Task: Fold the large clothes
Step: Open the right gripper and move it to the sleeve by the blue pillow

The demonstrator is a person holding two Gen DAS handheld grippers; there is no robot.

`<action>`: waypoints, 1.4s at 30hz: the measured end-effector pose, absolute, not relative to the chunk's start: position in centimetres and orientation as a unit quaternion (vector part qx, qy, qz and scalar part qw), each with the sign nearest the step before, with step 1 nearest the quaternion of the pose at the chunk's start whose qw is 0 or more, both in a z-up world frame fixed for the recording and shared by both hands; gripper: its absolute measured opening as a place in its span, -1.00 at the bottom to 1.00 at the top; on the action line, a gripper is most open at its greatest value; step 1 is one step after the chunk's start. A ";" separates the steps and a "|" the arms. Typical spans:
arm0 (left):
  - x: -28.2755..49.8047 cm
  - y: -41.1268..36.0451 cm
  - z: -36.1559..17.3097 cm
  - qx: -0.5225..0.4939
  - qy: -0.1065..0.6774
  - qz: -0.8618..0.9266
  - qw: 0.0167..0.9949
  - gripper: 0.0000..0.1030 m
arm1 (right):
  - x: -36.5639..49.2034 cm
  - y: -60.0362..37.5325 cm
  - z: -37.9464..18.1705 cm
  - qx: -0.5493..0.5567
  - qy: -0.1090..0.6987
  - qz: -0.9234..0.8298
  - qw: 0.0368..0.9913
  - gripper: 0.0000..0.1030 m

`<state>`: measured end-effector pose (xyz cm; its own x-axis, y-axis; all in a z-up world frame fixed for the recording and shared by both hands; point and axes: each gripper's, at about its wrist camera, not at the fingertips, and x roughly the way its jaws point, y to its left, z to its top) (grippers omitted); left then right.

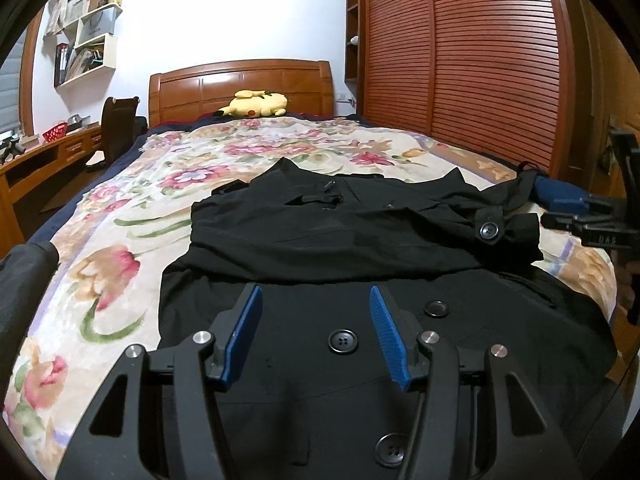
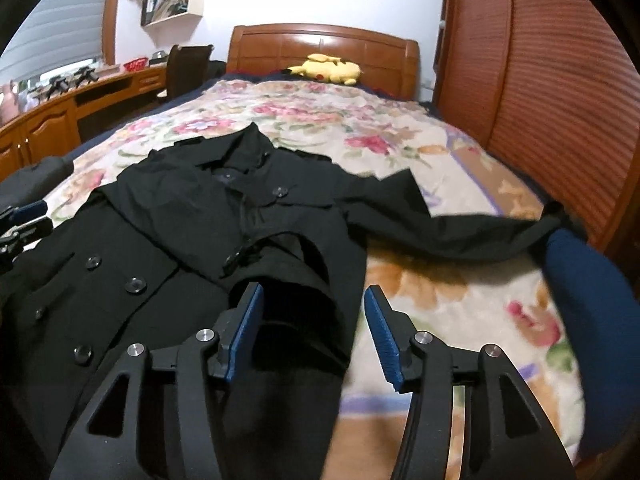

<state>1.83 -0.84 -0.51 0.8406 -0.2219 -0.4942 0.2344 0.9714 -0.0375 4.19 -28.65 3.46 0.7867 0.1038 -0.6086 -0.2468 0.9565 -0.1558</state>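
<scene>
Black buttoned fabric coat (image 1: 360, 248) is spread on the floral bedspread (image 1: 132, 208); left gripper (image 1: 316, 334) and right gripper (image 2: 314, 334) are held spread, nothing pinched.

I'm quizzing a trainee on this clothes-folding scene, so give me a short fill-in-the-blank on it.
1. The coat lying on the bed is ____ in colour.
2. The plush toy by the headboard is ____.
3. The right gripper has its jaws ____.

Missing words: black; yellow; open
</scene>
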 end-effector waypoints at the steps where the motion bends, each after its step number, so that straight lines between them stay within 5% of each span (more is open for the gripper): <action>1: 1.9 -0.8 -0.5 0.013 0.256 -0.118 0.959 0.07 | 4.4 -28.4 3.6 -0.121 0.313 0.093 0.937 0.09; 18: 1.8 -0.2 -0.9 0.005 0.266 -0.125 0.956 0.07 | 9.4 -26.0 1.6 -0.223 0.344 0.044 0.911 0.11; 34: 1.8 -0.6 -0.9 0.002 0.261 -0.124 0.957 0.07 | 11.7 -30.3 3.1 -0.144 0.346 0.045 0.926 0.12; 42: 1.7 -1.1 -0.6 0.002 0.254 -0.128 0.959 0.07 | 12.2 -33.6 5.2 -0.148 0.349 0.040 0.925 0.42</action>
